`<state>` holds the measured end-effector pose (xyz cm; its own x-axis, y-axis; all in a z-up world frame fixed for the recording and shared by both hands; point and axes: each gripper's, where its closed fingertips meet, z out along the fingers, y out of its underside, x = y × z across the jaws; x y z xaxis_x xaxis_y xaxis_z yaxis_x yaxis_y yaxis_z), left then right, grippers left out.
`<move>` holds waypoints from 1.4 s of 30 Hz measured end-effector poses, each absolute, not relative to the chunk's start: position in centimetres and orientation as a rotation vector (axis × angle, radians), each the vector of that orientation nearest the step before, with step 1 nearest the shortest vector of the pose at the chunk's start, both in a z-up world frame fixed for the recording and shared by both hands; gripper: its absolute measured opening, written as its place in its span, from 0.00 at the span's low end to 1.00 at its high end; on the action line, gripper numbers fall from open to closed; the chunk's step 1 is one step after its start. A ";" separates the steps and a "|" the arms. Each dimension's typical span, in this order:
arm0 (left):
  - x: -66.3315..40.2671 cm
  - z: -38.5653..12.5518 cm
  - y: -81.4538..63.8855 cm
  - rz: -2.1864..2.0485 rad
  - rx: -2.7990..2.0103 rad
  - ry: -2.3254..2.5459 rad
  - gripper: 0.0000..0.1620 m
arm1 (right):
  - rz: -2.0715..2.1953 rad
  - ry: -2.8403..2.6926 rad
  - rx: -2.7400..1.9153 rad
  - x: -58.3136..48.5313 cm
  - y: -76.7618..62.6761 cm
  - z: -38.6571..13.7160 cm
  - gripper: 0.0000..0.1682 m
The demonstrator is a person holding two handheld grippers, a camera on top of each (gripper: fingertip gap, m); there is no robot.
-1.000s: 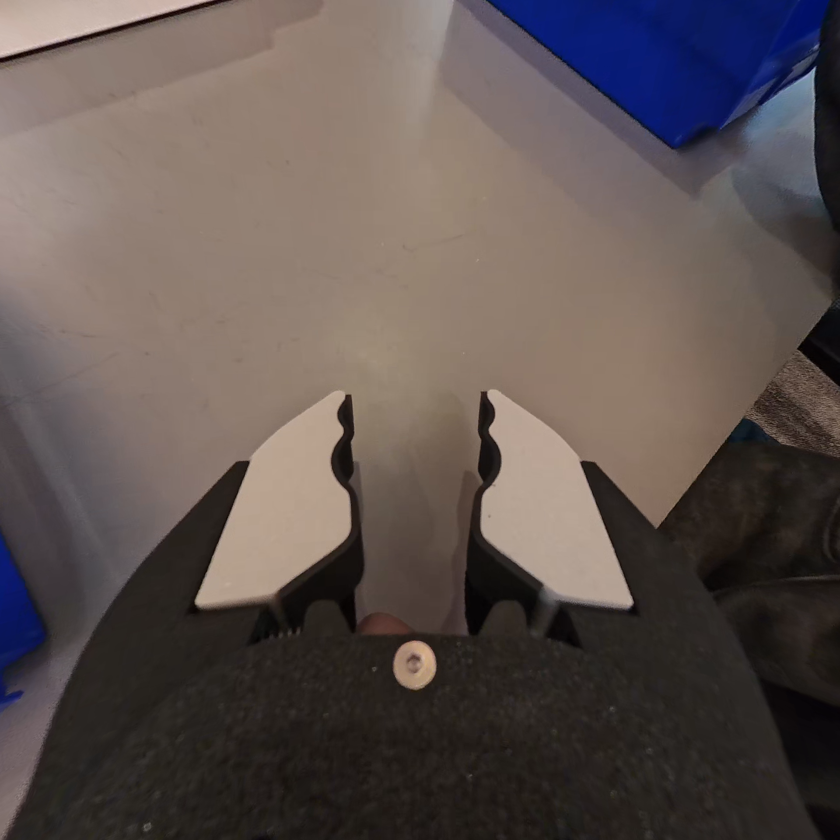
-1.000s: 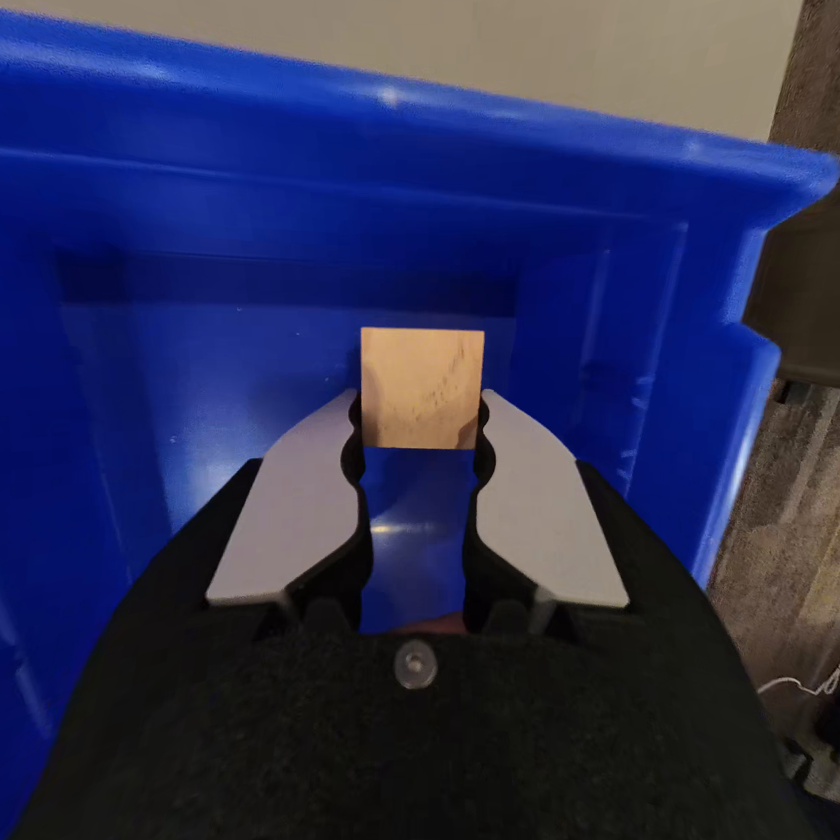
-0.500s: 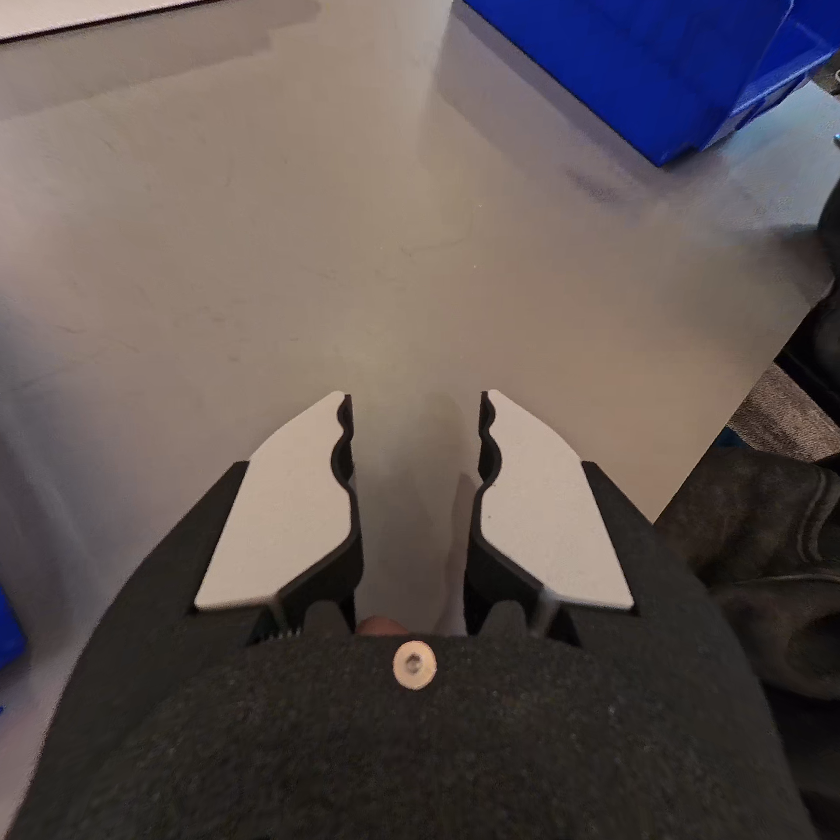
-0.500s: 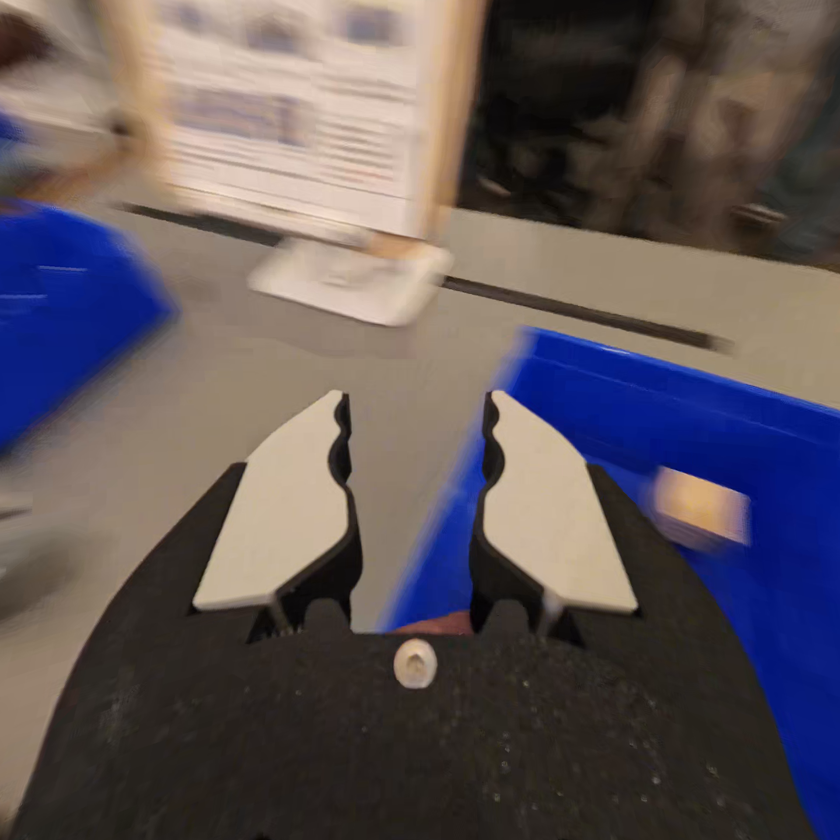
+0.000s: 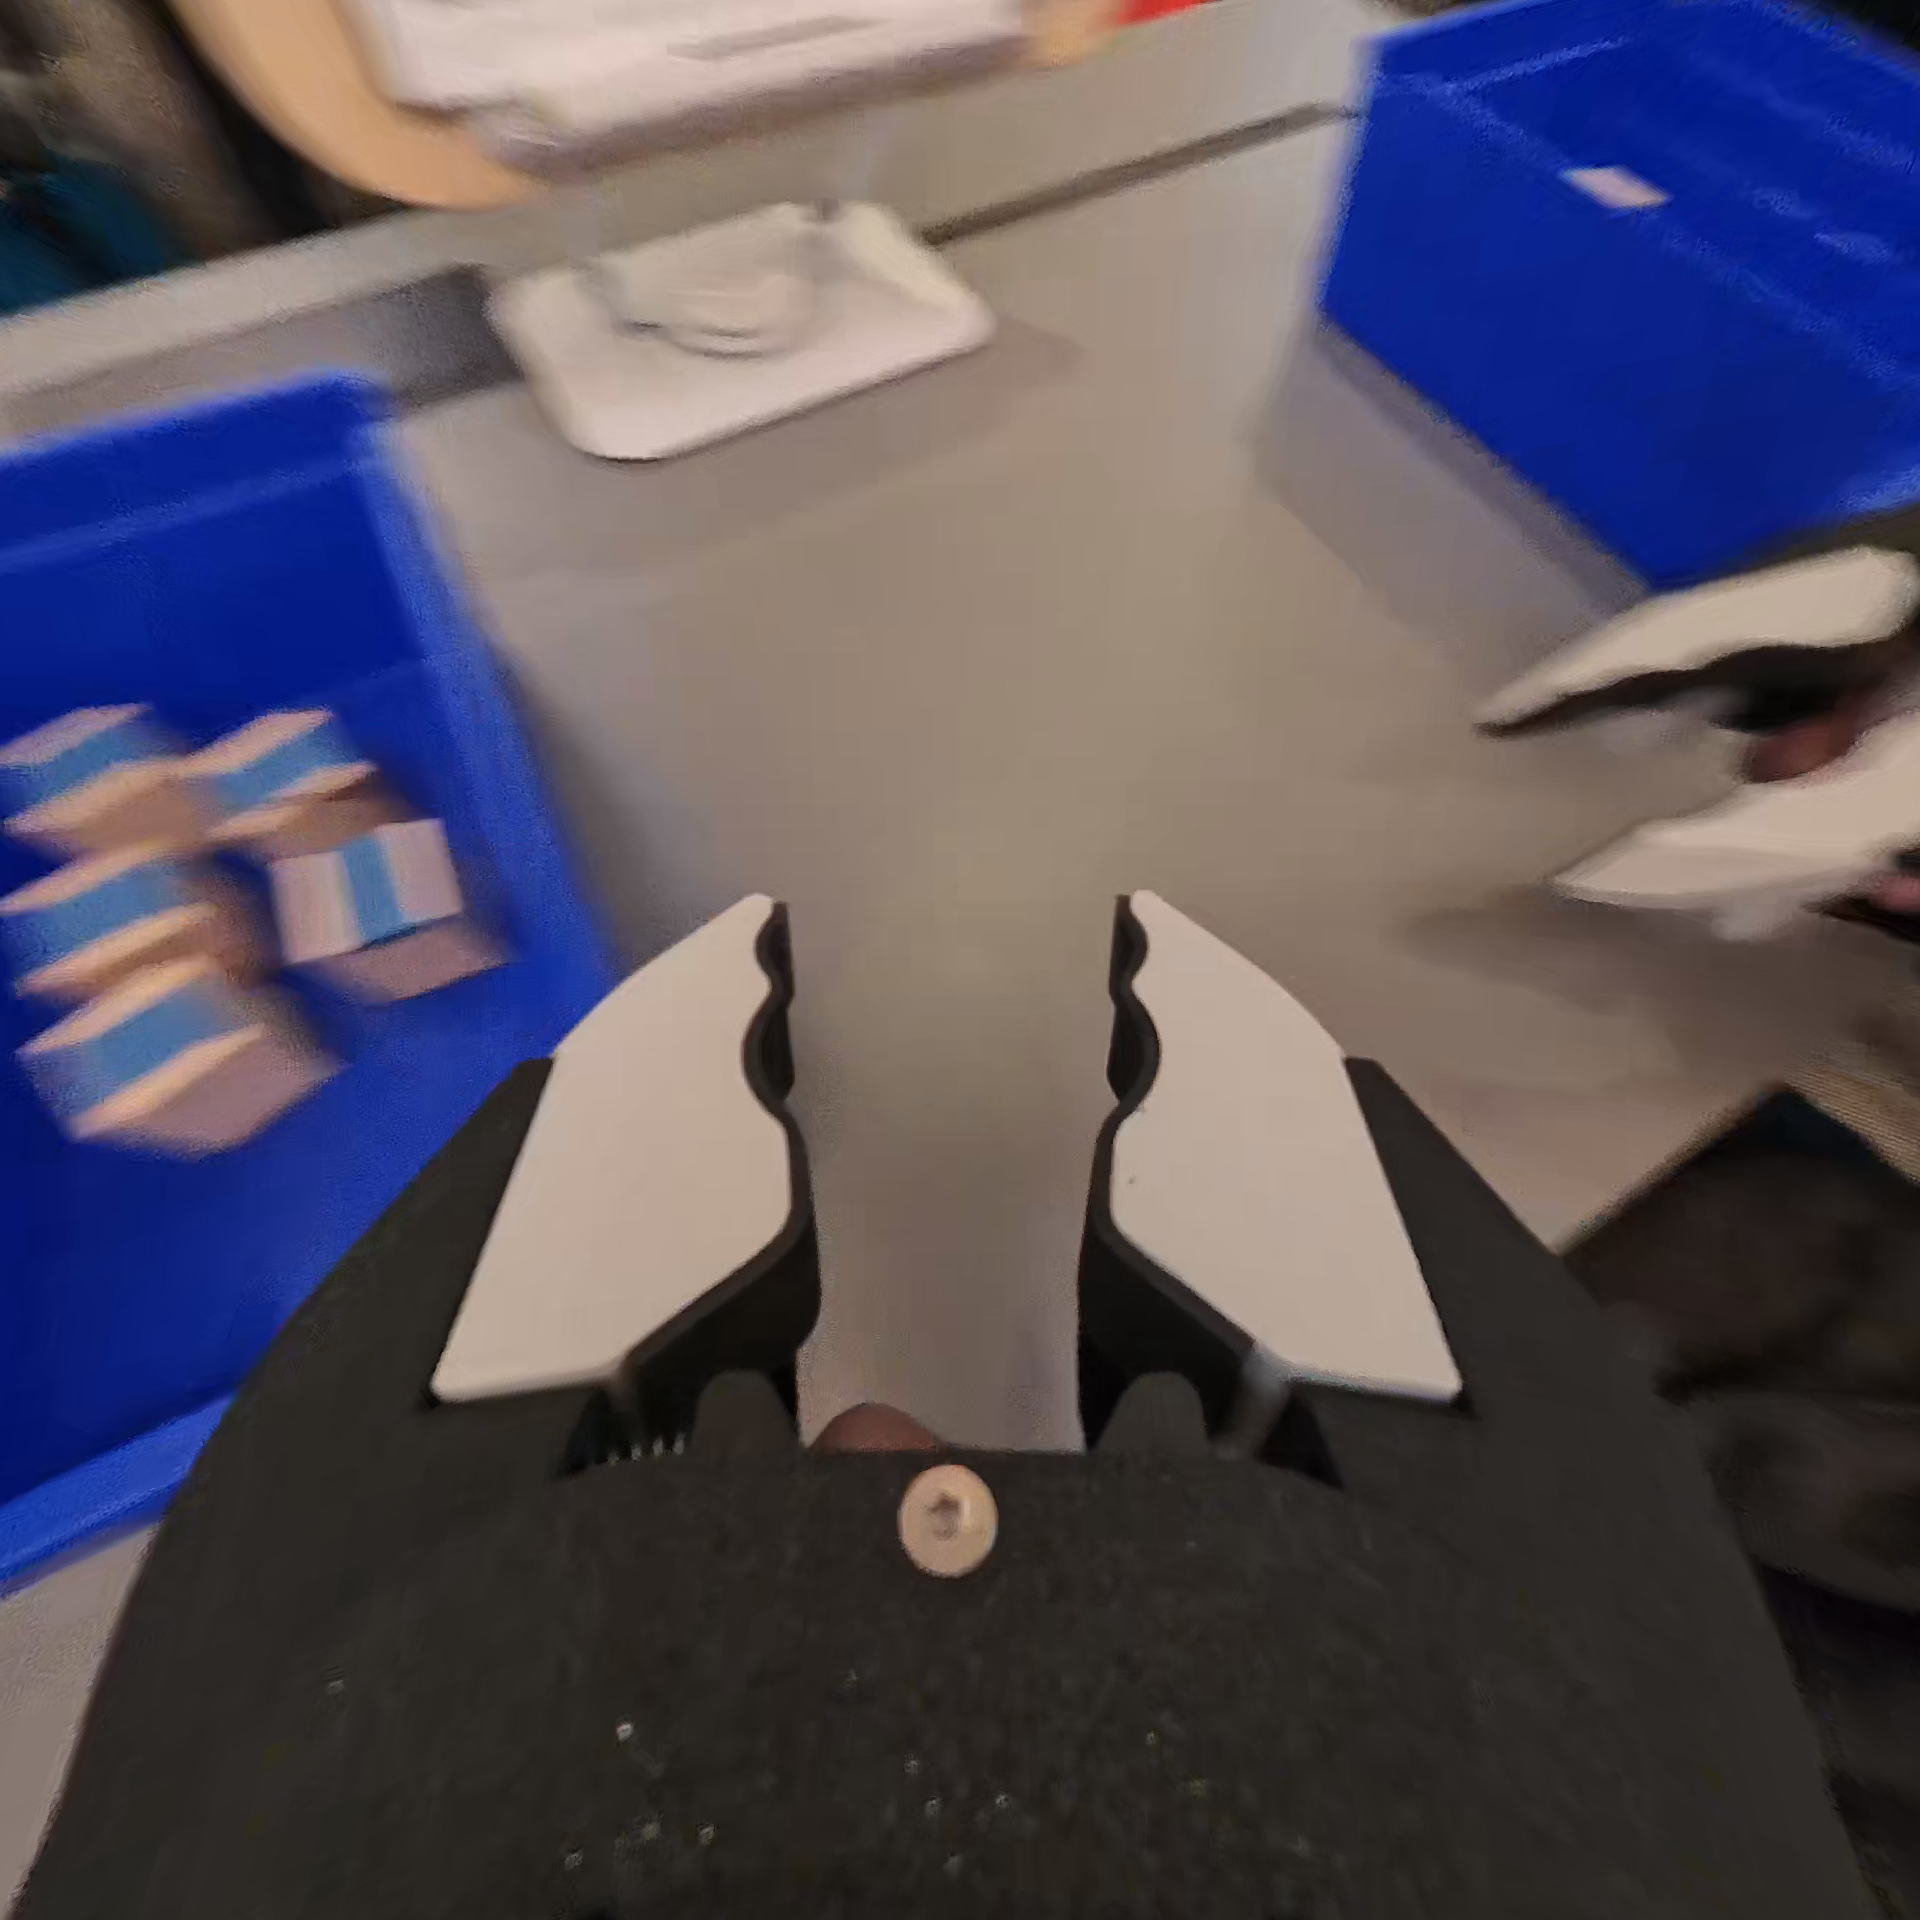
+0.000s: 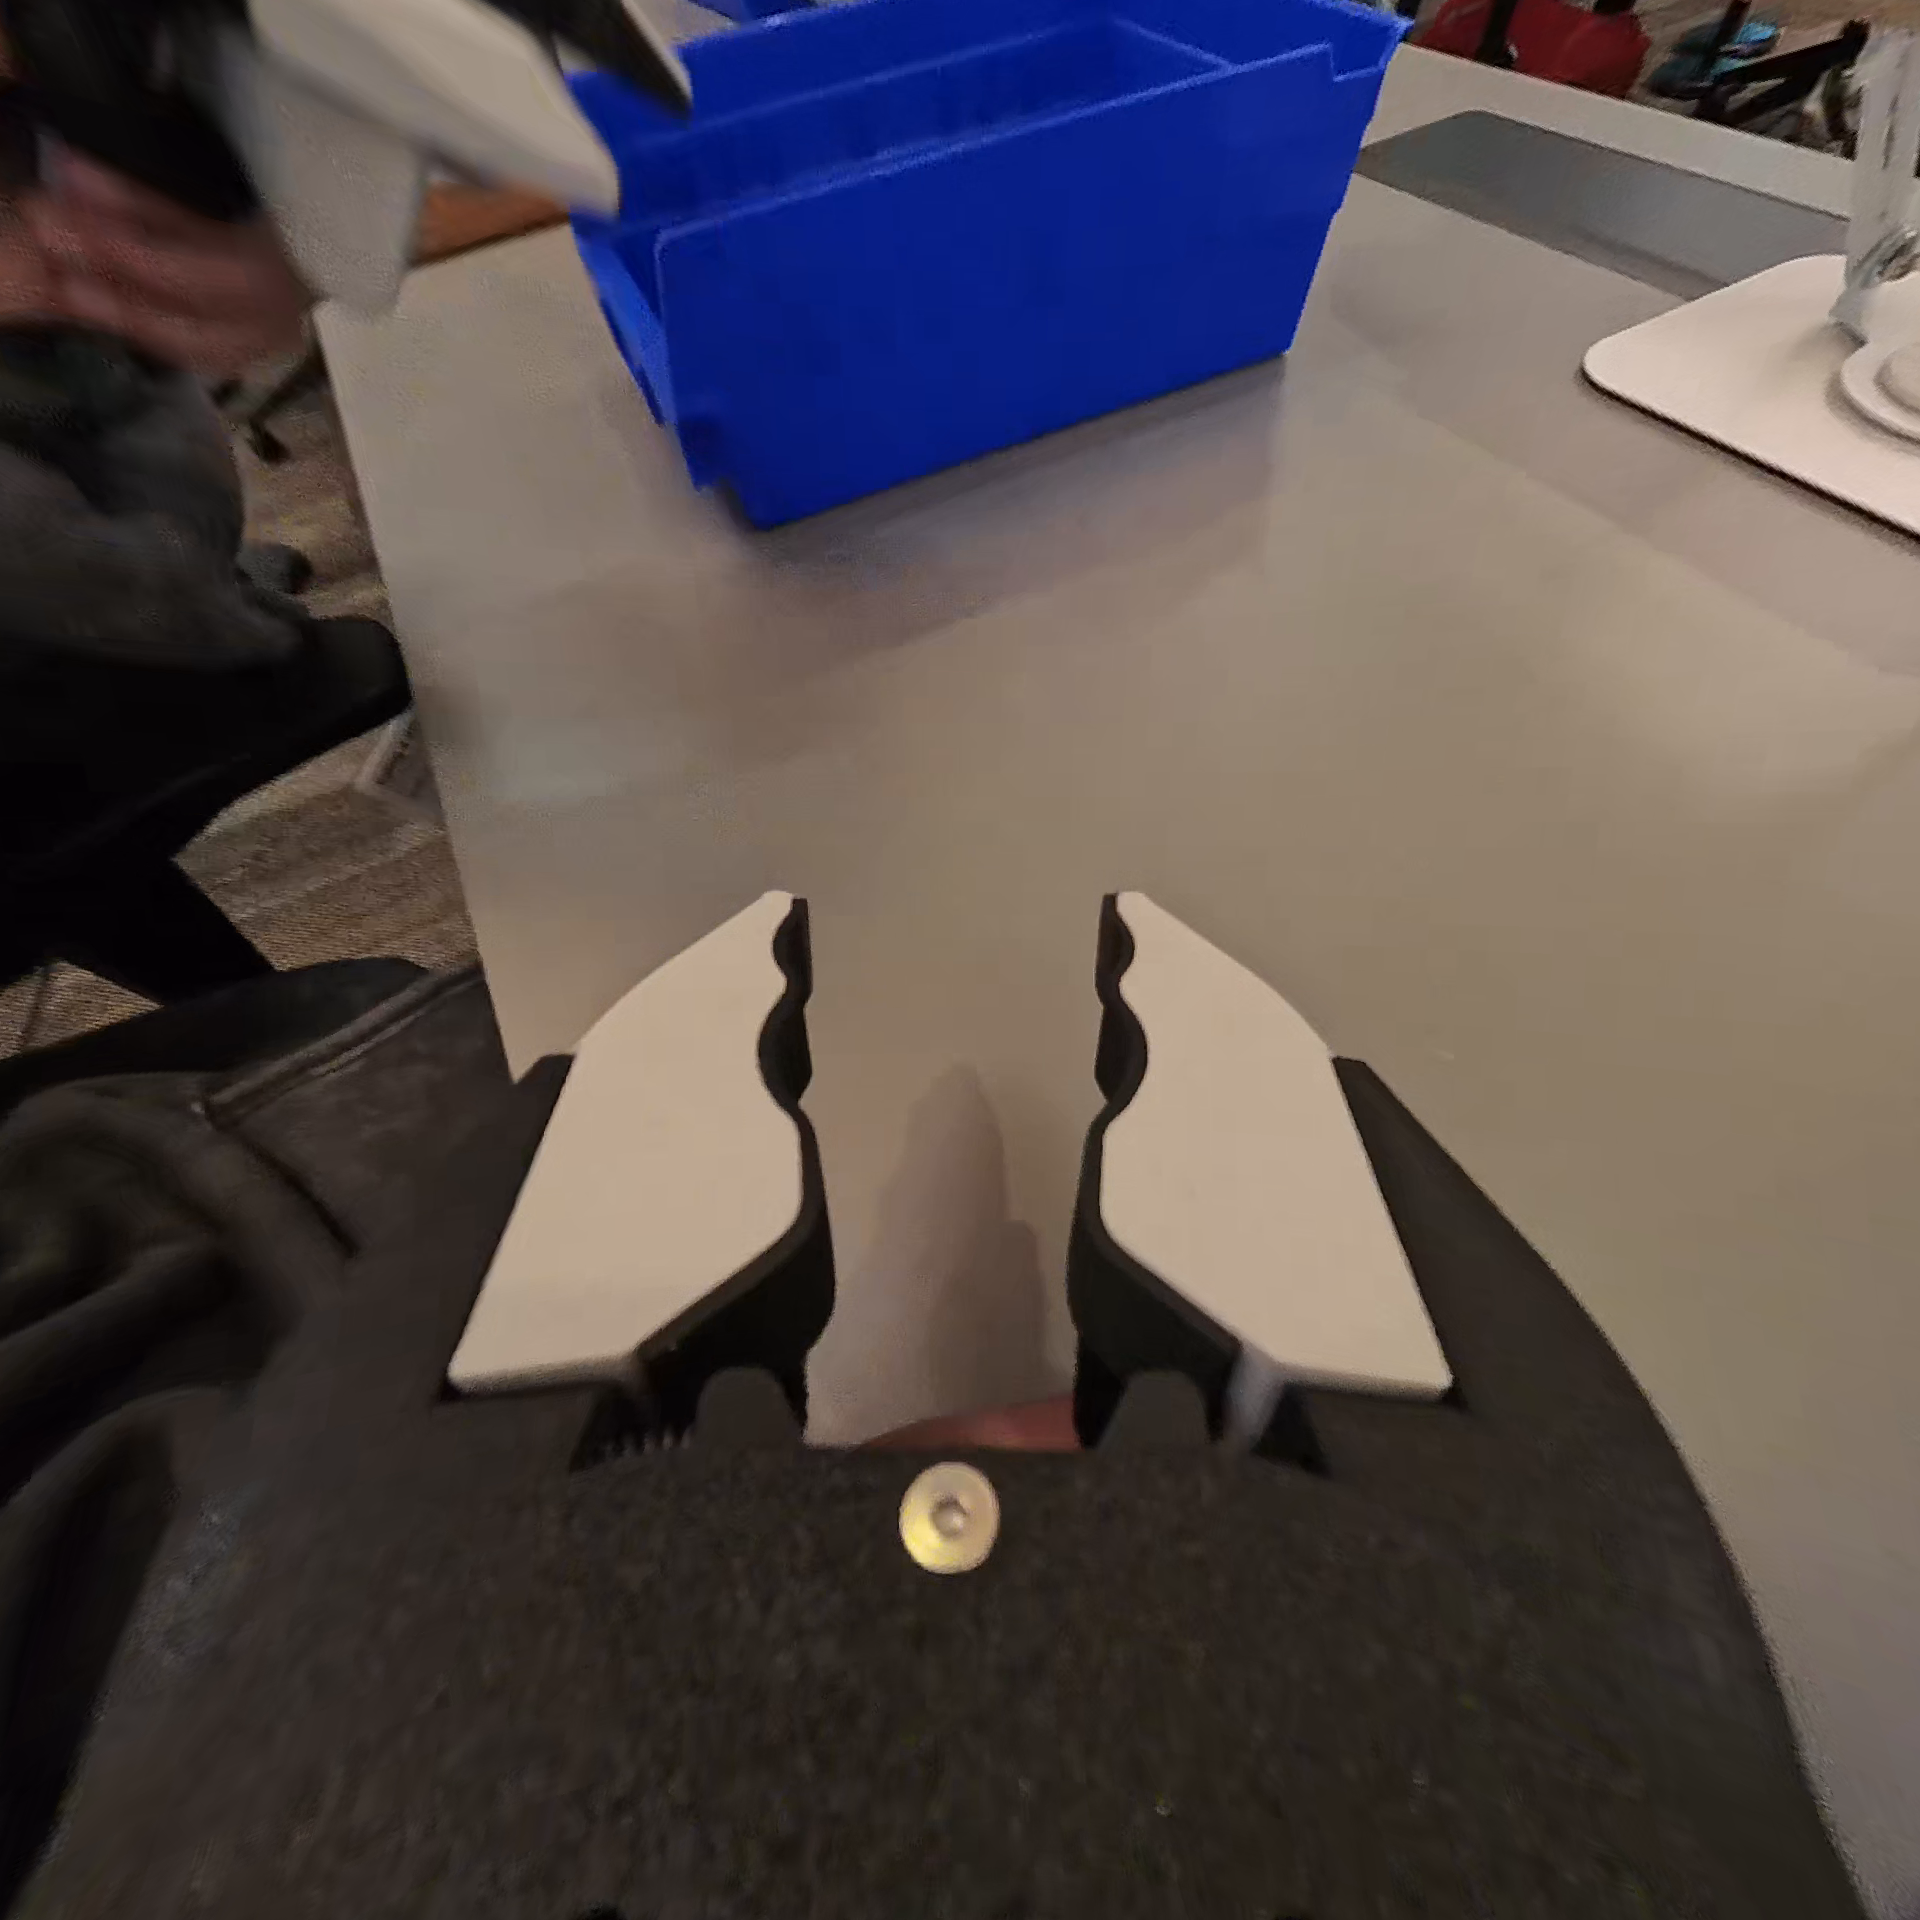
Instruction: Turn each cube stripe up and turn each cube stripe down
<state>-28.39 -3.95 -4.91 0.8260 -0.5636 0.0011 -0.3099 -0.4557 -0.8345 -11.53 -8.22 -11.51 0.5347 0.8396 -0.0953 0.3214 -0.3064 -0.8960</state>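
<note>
Left gripper (image 5: 951, 925) spread, empty, over bare worktop (image 5: 987, 675). Right gripper (image 6: 951, 920) spread, empty too. Cubes (image 5: 208, 894) piled in left bin (image 5: 468, 644), blurred, several showing stripes. Right bin (image 5: 1621, 343) contents unseen. I judge most turning left.

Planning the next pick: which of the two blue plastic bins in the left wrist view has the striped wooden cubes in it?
The blue plastic bin on the left, holding the striped wooden cubes; the right blue bin shows none.
</note>
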 end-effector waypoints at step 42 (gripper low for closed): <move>-25.5 0.2 5.8 -1.525 -1.871 0.352 0.28 | 1.582 -0.323 -1.938 -11.6 -1.1 -6.8 0.30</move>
<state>-25.51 5.83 0.17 0.2738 -0.5990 0.7525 0.2086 -0.7268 -0.6544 -11.63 -1.11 -6.84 0.2566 0.5426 -0.7998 -0.1857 -0.7844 -0.5918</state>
